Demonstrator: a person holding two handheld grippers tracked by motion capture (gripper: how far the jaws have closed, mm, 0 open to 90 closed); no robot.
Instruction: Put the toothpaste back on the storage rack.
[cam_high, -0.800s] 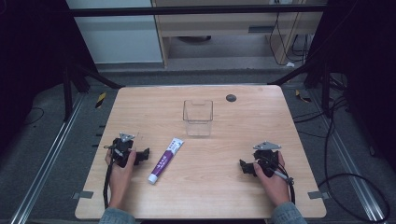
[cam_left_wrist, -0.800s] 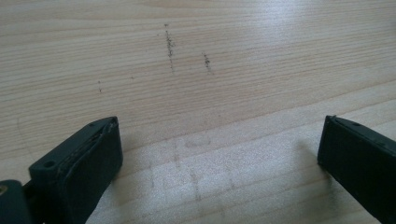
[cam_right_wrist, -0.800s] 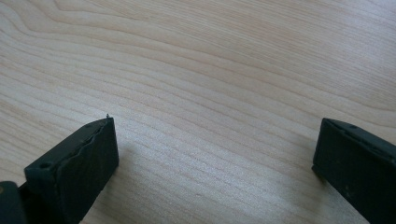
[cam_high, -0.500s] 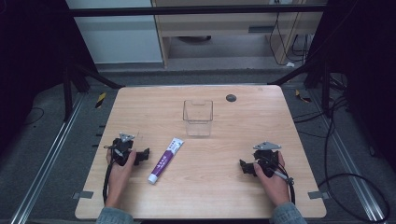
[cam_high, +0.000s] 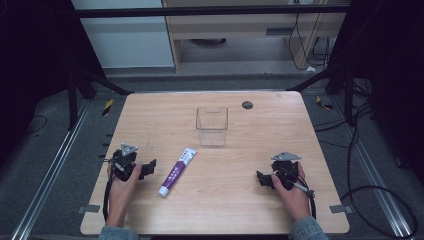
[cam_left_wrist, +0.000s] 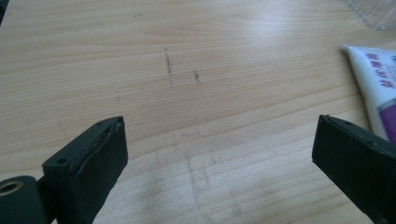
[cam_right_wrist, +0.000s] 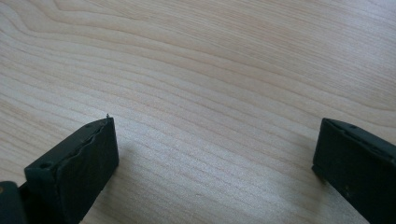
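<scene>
Left gripper (cam_high: 150, 166): I am resting it at lower left of the high view, jaws spread wide, gripping nothing.
Right gripper (cam_high: 260, 178): I am resting it at lower right, jaws spread wide over bare wood, gripping nothing.
White and purple plastic tube (cam_high: 177, 171): lying flat at lower centre, just beside my left gripper, apart from it; showing at the right edge of the left gripper view (cam_left_wrist: 379, 81).
Clear square plastic container (cam_high: 212, 126): standing upright at centre, above the tube.
Light wooden table (cam_high: 250, 150): carrying both.
Change: nothing is moving since the earlier high views; both hands are staying put.
Meaning: I am judging the pickup not yet begun; the tube is the nearest target.
</scene>
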